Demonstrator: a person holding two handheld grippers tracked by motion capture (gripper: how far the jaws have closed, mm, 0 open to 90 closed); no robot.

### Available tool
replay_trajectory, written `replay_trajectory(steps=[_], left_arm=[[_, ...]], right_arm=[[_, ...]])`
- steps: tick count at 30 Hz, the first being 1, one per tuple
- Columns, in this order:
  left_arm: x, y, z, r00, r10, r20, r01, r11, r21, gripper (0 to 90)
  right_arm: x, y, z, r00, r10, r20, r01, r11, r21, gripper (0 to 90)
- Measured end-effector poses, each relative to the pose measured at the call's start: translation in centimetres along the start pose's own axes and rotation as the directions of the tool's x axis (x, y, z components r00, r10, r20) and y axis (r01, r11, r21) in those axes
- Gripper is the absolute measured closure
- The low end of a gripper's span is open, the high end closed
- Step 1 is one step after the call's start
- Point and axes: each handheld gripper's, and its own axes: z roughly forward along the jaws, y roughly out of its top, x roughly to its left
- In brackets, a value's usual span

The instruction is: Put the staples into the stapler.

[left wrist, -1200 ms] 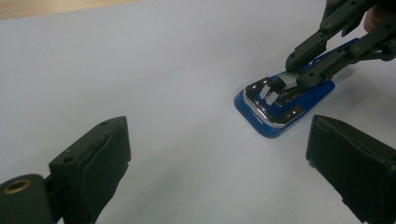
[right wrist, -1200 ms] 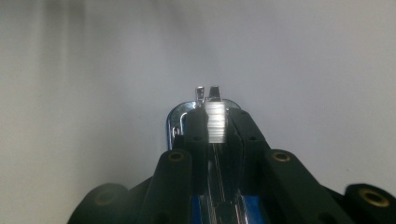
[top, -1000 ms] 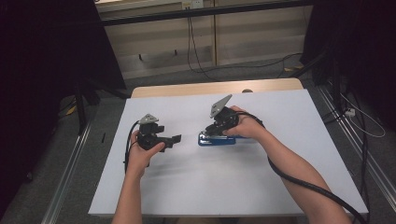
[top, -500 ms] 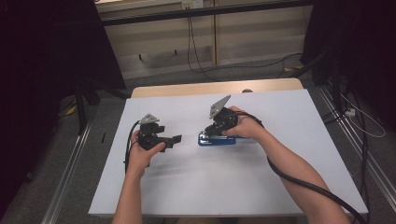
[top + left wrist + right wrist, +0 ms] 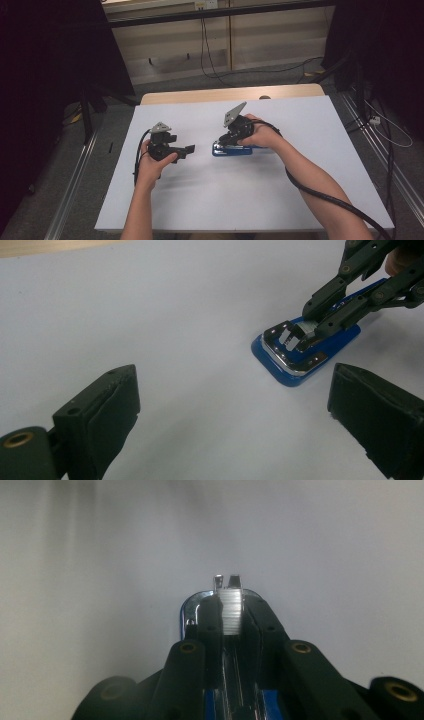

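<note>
A blue stapler (image 5: 239, 150) with a chrome top (image 5: 292, 365) lies flat on the white table sheet (image 5: 240, 200), near its middle. My right gripper (image 5: 223, 142) points down at the stapler's left end, shut on a short strip of silver staples (image 5: 231, 611) held over the chrome channel (image 5: 189, 611). In the left gripper view, the right gripper's jaws (image 5: 311, 326) pinch the strip (image 5: 302, 333) right at the stapler's front. My left gripper (image 5: 189, 149) hovers a short way left of the stapler, open (image 5: 232, 395) and holding nothing, aimed toward it.
A wooden table edge (image 5: 230, 94) runs behind the white sheet. Black cables trail from both grippers along the person's forearms. Metal floor rails (image 5: 70, 200) flank the table, and dark stands and loose cables (image 5: 390, 130) are on the floor around it.
</note>
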Motion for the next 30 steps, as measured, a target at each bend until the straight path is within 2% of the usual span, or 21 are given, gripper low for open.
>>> replay_trajectory(steps=[12, 30], left_arm=[[0.06, 0.01, -0.06, 1.0000, 0.002, 0.002, -0.002, 1.0000, 0.001, 6.6], [0.07, 0.00, 0.03, 1.0000, 0.001, 0.004, -0.001, 1.0000, 0.003, 6.6]], right_arm=[[-0.05, 0.24, 0.05, 0.9993, -0.037, -0.004, 0.037, 0.999, 0.011, 79.2], [-0.26, 0.34, 0.14, 0.9987, -0.048, -0.021, 0.048, 0.999, 0.004, 79.2]])
